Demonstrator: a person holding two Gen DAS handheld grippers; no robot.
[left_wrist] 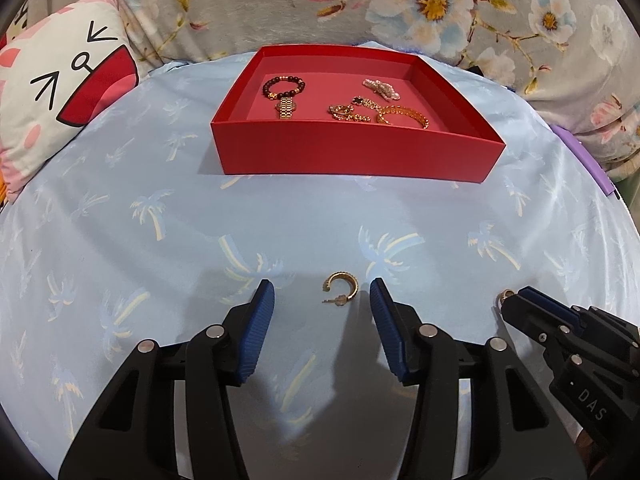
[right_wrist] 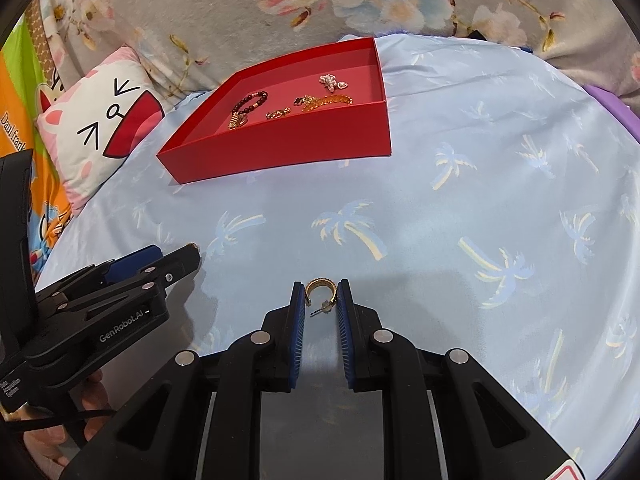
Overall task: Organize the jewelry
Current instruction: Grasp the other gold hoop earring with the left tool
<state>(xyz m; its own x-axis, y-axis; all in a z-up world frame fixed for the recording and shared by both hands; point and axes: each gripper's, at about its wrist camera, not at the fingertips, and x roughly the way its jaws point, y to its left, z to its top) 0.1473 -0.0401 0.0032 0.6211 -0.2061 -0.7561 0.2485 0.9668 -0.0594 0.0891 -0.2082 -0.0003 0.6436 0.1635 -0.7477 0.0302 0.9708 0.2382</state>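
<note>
Nearest, the left gripper (left_wrist: 322, 295) stands open over the light blue palm-print cloth (left_wrist: 160, 240). A gold hoop earring (left_wrist: 338, 291) lies between its pads and touches neither. Just to its right, the right gripper (right_wrist: 319, 287) is closed narrowly on a second hoop earring (right_wrist: 318, 282); the pads seem to touch both sides of it, but the view is not sharp.

The cloth between the grippers and the red box (left_wrist: 352, 152) is bare. Bracelets and other gold pieces lie inside the box. Behind are a cartoon pillow (left_wrist: 60, 92) on the left and a floral blanket (left_wrist: 400, 0).
</note>
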